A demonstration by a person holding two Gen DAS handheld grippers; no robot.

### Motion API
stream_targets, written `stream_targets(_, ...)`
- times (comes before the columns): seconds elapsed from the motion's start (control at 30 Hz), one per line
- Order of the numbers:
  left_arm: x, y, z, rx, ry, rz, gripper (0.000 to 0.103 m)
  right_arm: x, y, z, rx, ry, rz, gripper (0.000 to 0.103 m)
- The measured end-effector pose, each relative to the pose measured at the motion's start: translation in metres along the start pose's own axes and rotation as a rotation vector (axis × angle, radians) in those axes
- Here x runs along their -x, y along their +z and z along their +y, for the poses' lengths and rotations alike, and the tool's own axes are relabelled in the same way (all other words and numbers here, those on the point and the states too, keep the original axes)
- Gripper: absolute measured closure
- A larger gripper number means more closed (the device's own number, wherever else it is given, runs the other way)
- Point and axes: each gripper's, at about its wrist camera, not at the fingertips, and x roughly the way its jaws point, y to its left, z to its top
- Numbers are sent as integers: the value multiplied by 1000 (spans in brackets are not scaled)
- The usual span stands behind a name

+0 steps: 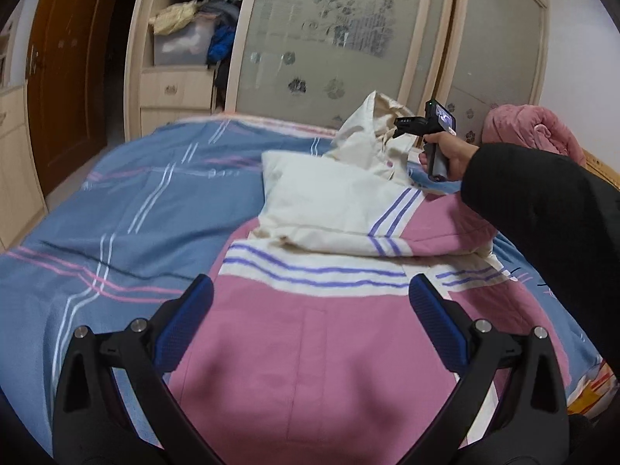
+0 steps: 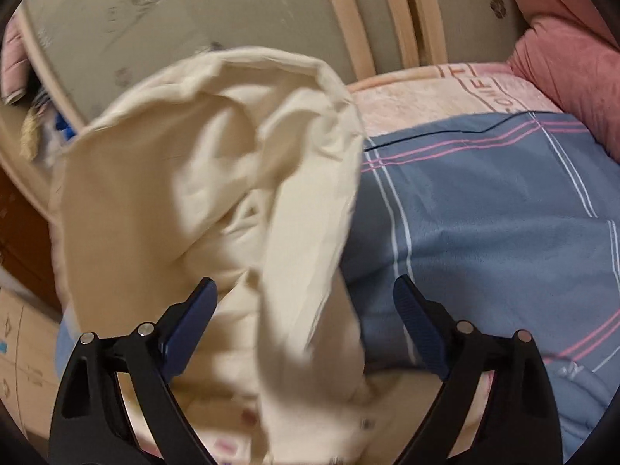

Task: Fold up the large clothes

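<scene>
the jacket (image 1: 321, 348) is spread below the left tongs (image 1: 310, 302) (jaws apart); its hood (image 2: 217, 178) is seen between the released right tongs (image 2: 304, 302).

A home bedroom. A bed with a blue plaid cover (image 1: 116, 209) fills the frame's middle. Behind it, upper centre, stands a pale wooden wardrobe with frosted floral sliding doors (image 1: 333, 38).

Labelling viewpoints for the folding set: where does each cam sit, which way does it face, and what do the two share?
Left wrist: on the left hand-held gripper, open, facing across the bed at the pink and cream jacket and wardrobe; the person's black sleeve shows.
Right wrist: on the right hand-held gripper, jaws wide, cream hood between them, grip unclear.
Shared: hood, blue bedspread, wardrobe.
</scene>
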Motion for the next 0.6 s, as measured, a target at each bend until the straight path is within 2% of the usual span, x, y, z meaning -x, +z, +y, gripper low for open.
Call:
stream_targets(0.03, -3, 0, 1, 1, 1, 12, 2, -8, 0, -2, -21, 15, 16, 15)
stream_targets(0.1, -7, -3, 1, 0, 10, 35, 2, -17, -1, -1, -28, 64, 56, 45)
stream_targets(0.13, -9, -4, 0, -3, 8, 42, 2, -15, -2, 2, -9, 99, 64, 103)
stream_targets(0.17, -11, -5, -2, -7, 8, 47, 2, -10, -3, 4, -3, 108, 57, 100)
stream_targets(0.27, -13, -6, -11, -28, 6, 48, 2, 29, -13, 14, 67, 138, -16, 100)
stream_targets(0.37, -13, -7, -21, -46, -2, 43, 2, 80, -36, 21, 156, 153, -81, 101)
stream_targets(0.47, -10, -8, -29, -55, -15, 34, 2, 137, -85, 15, 241, 163, -141, 101)
stream_targets(0.6, -8, -9, -36, -51, -40, 33, 2, 164, -143, -15, 230, 161, -143, 101)
